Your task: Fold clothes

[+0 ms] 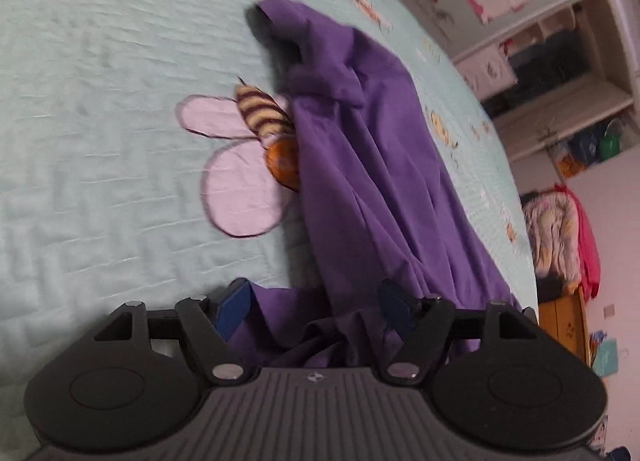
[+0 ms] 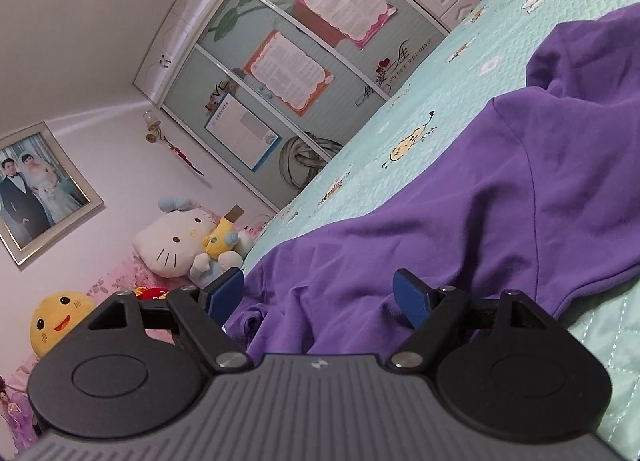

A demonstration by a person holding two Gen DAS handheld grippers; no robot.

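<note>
Our left gripper (image 1: 316, 313) and right gripper (image 2: 320, 297) both stand with jaws spread over the soft, limp purple shirt (image 1: 360, 165); we'd pinch its hem, beside the bee (image 1: 264, 113).

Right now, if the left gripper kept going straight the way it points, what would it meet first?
Most likely the purple garment: bunched folds lie right ahead of the open left gripper, between its blue fingers, with the mint quilt underneath. Depth is unclear.

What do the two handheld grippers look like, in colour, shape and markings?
Both look alike. The left gripper and right gripper each have a grey ribbed body with a small white emblem, two round black discs at the sides, black linkage arms with silver pivot bolts, and blue textured finger pads. No cables, hands or sleeves are visible.
</note>
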